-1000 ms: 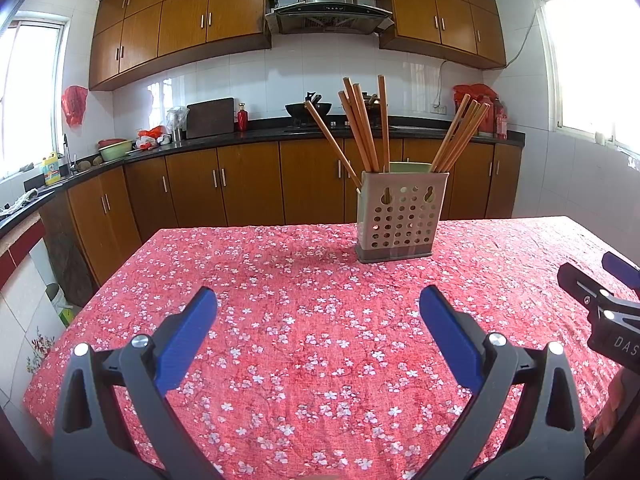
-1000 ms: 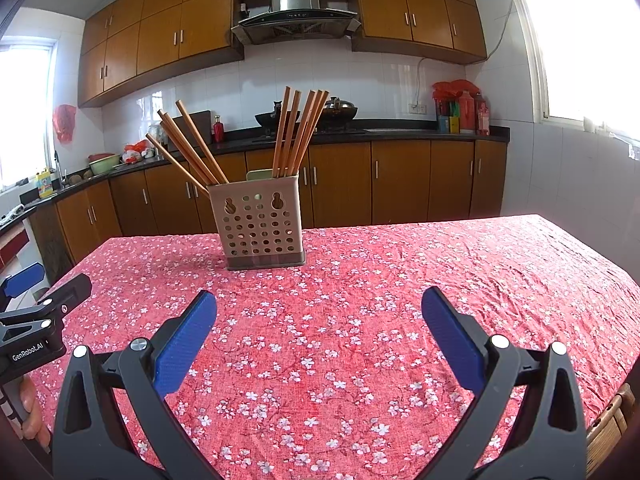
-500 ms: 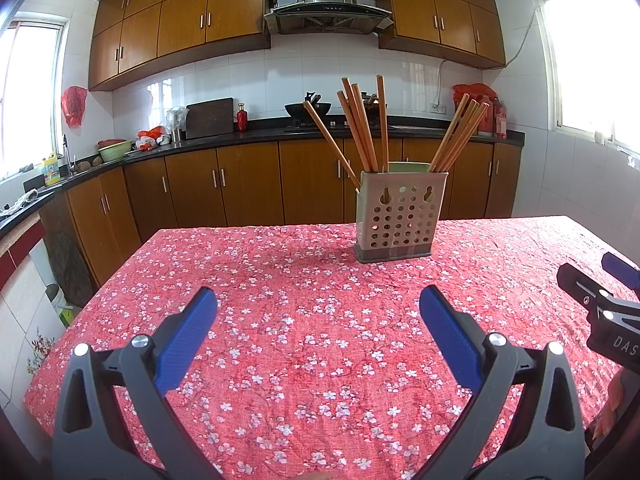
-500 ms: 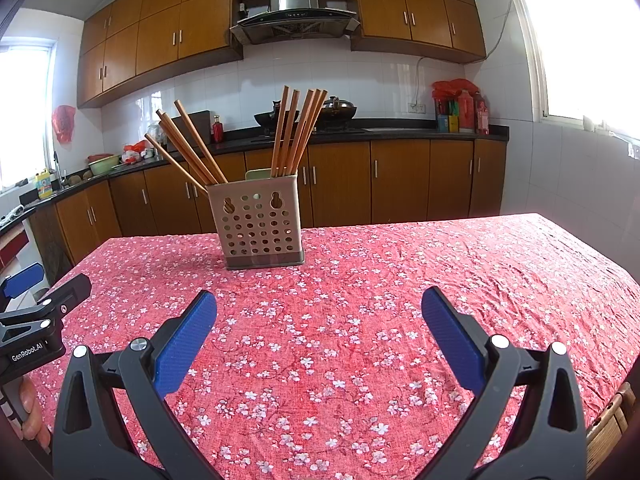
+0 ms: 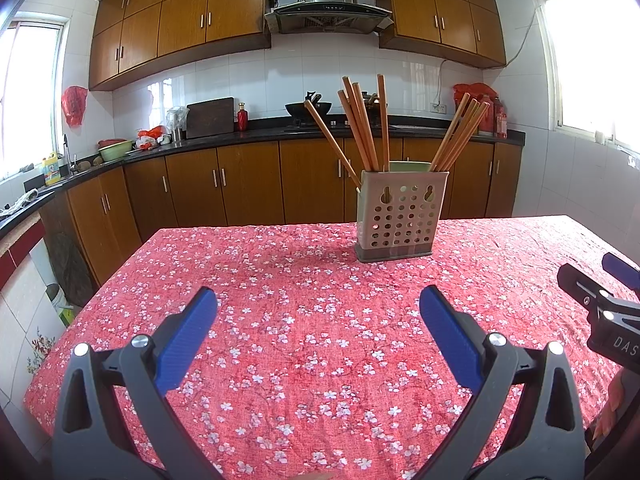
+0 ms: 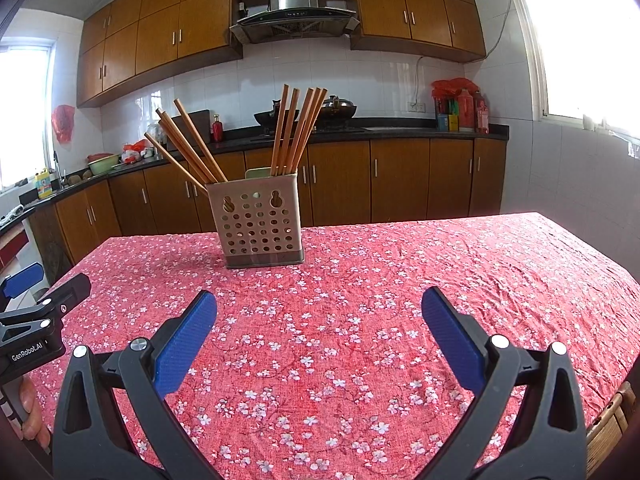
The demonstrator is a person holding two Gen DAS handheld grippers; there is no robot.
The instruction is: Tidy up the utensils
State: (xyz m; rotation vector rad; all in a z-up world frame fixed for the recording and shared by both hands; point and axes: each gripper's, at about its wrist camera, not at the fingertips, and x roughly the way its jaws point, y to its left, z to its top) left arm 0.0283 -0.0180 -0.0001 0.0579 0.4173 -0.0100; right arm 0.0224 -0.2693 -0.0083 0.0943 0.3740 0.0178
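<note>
1. Left gripper: jaws wide, holding nothing, hovering over the desk with its red floral cloth.
2. Right gripper: jaws wide too, nothing between the blue pads, low over the same desk.
3. Holder: ahead of the left jaws and slightly right of their centreline, well apart from the tips. Upright on the desk, perforated beige front, dark base.
4. Same holder from the right wrist view: ahead and left of the jaw centreline, also well apart.
5. Chopsticks: two bunches standing in the holder. From the left view, one bunch leans left or stands near upright on the holder's left side; the other leans right on its right side.
6. Right view: left bunch fans out leftward, right bunch near upright with a slight rightward lean.
7. Compartment split inside the holder: cannot tell, hidden by the front wall. Green piece showing behind the rim, too little visible to identify.
8. Right gripper visible at the right edge of the left view, beside the left jaws; left gripper at the left edge of the right view, part of a hand below it.
9. Beyond the jaws and desk: wood cabinets along the far wall, hood above.
</note>
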